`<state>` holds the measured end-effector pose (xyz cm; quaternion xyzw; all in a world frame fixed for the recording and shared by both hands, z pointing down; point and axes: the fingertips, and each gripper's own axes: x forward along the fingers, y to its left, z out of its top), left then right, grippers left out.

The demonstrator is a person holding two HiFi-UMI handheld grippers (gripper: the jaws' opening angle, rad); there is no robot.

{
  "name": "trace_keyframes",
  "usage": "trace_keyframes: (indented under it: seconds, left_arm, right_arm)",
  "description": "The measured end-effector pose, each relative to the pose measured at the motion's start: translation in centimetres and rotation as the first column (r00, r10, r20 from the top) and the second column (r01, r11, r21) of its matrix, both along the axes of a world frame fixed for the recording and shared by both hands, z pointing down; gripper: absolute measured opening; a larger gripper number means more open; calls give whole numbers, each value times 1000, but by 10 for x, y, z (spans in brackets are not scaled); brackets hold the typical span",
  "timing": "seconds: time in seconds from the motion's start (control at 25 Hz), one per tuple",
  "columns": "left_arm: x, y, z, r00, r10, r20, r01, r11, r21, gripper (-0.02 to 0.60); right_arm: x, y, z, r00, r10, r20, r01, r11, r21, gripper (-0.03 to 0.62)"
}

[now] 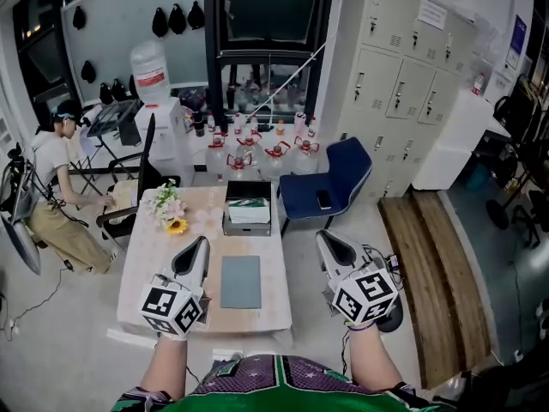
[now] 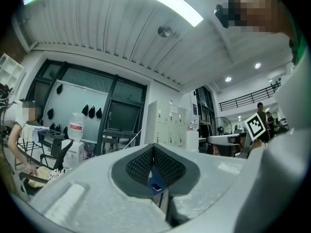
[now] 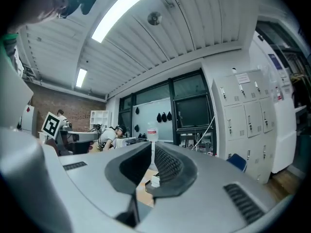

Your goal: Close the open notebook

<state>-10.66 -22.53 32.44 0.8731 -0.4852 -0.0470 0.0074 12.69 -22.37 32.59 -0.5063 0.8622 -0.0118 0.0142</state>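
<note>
A grey-green notebook (image 1: 240,281) lies closed and flat on the light wooden table (image 1: 154,256), between the two grippers. My left gripper (image 1: 203,241) hangs above the table just left of the notebook, its jaws shut with nothing in them; in the left gripper view the gripper (image 2: 154,147) points level into the room. My right gripper (image 1: 322,237) is off the table's right edge, clear of the notebook. In the right gripper view the gripper (image 3: 152,147) shows a narrow slit between its pads, with nothing held.
A bunch of flowers (image 1: 169,206) and a black tray of books (image 1: 249,211) stand at the table's far end. A blue chair (image 1: 330,187) is beyond on the right, water jugs (image 1: 257,157) behind it. A person (image 1: 51,196) sits at the left.
</note>
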Motion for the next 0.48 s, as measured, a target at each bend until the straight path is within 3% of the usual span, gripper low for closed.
trace_keyframes:
  seconds: [0.28,0.48]
  left_arm:
    - [8,3,2,1000,0,15,-1,1000,11,15]
    - [11,2,12,1000,13,-4,-13,1000,-21,15]
  right_arm:
    - [8,4,2,999,40,18,-40,999,0,15]
    - [13,6,1,997,75,19,-75,997,13,3]
